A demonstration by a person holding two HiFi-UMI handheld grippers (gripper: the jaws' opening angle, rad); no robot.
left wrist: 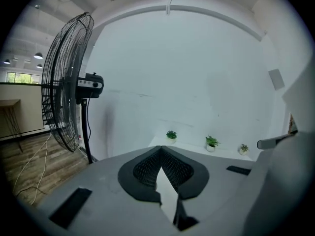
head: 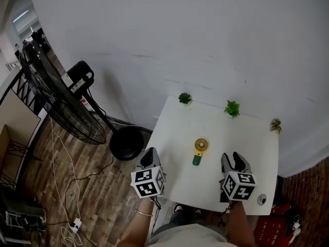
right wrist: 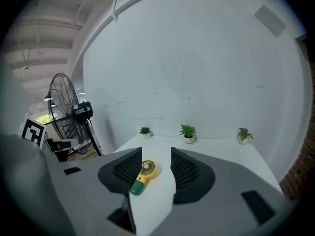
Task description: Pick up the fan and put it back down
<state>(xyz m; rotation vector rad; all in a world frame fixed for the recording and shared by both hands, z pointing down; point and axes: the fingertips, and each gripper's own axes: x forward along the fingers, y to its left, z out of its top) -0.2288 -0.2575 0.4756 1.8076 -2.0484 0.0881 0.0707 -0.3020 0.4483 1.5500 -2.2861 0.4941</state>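
Observation:
A small hand-held fan (head: pixel 200 149) with a yellow round head and a green handle lies flat on the white table (head: pixel 247 138), near its middle. My right gripper (head: pixel 234 158) hovers over the table's front right, open and empty. In the right gripper view the fan (right wrist: pixel 143 171) lies ahead between the spread jaws of that gripper (right wrist: pixel 156 150), nearer the left one and untouched. My left gripper (head: pixel 148 154) hangs at the table's front left edge; its jaws meet at the tips (left wrist: pixel 161 149) with nothing between them. The small fan is not in the left gripper view.
Three small potted plants (head: pixel 185 98) (head: pixel 232 108) (head: pixel 276 125) stand along the table's far edge by the white wall. A big black floor fan (head: pixel 56 102) with a round base (head: pixel 126 142) stands left of the table, with cables on the wood floor. A small round object (head: pixel 262 199) sits at the table's front right corner.

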